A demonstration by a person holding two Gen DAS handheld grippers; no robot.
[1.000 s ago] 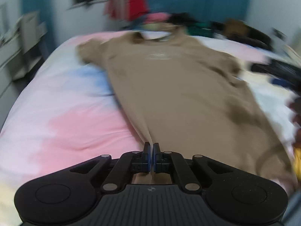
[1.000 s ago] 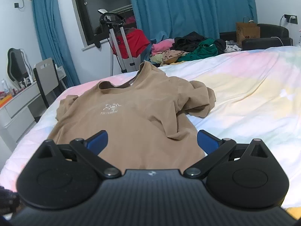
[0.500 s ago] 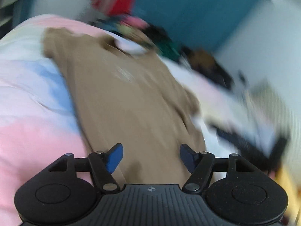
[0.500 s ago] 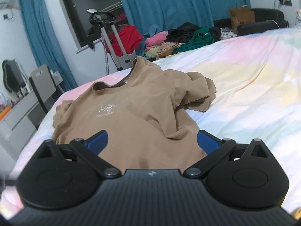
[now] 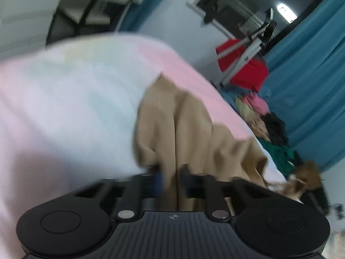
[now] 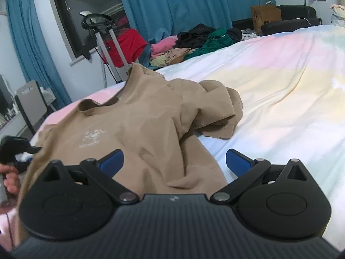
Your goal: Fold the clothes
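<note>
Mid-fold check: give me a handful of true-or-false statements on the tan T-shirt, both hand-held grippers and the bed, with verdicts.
1. The left hand-held gripper has just closed on a fold of the tan cotton T-shirt. True.
2. The right hand-held gripper is clamped on the shirt's hem. False: its jaws stand wide open, with the hem lying between them, ungripped.
3. The shirt lies chest print up on the pastel tie-dye bed sheet. True.
4. The shirt's sleeve on the picture's right is spread flat. False: it is bunched up.
5. The brown paper bag stands on the bed. False: it stands beyond it.
</note>
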